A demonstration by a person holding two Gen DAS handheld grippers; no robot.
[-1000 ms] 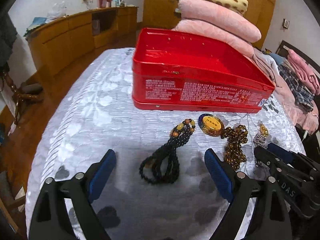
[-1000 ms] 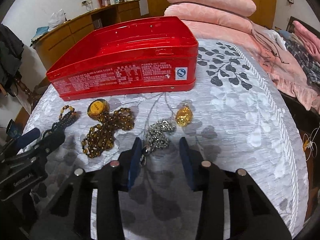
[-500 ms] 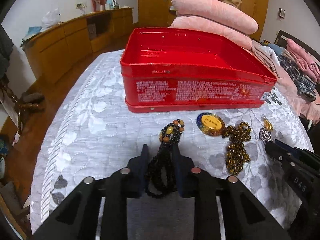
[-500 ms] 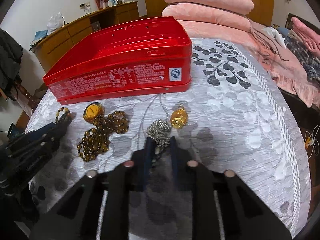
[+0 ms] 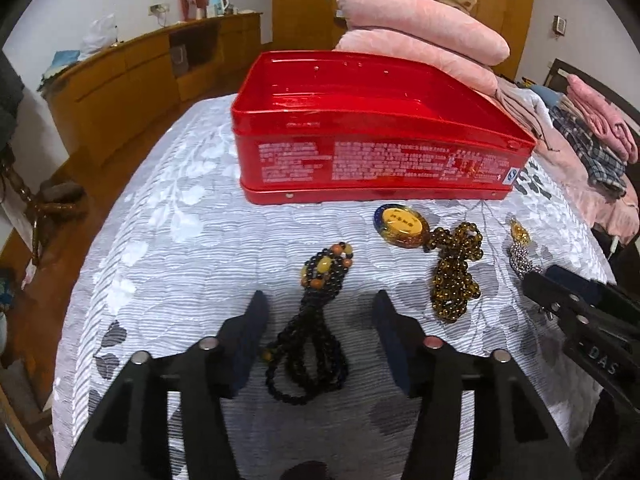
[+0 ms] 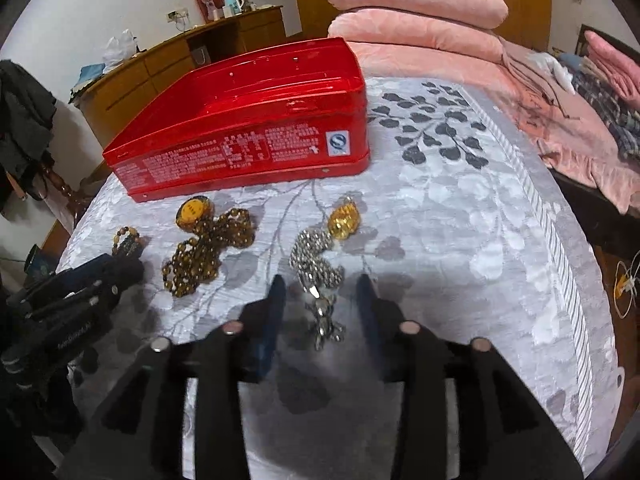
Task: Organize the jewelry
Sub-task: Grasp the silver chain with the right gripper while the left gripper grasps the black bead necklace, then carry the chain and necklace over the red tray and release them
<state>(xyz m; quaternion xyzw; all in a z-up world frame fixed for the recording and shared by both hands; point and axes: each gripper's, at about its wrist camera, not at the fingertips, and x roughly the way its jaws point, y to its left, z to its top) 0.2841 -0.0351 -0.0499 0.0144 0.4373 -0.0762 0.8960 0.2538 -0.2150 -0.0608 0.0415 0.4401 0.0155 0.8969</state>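
A red tin box (image 5: pixel 360 128) stands open on the grey patterned cloth; it also shows in the right wrist view (image 6: pixel 248 136). In front of it lie a black bead necklace (image 5: pixel 316 320) with orange beads, a brown bead necklace (image 5: pixel 456 272) with a yellow pendant (image 5: pixel 400 224), and a silver chain (image 6: pixel 316 264) with a gold pendant (image 6: pixel 344 220). My left gripper (image 5: pixel 320 312) is open, its fingers either side of the black necklace. My right gripper (image 6: pixel 320 292) is open around the silver chain's near end.
Pink folded quilts (image 5: pixel 420 28) are stacked behind the box. A wooden sideboard (image 5: pixel 120 80) runs along the left wall. Clothes (image 5: pixel 592 136) lie at the right. The cloth's edge drops off at left and right.
Half a second ago both grippers were shut on their necklaces; both have opened, and the black necklace and silver chain lie on the cloth between the fingers.
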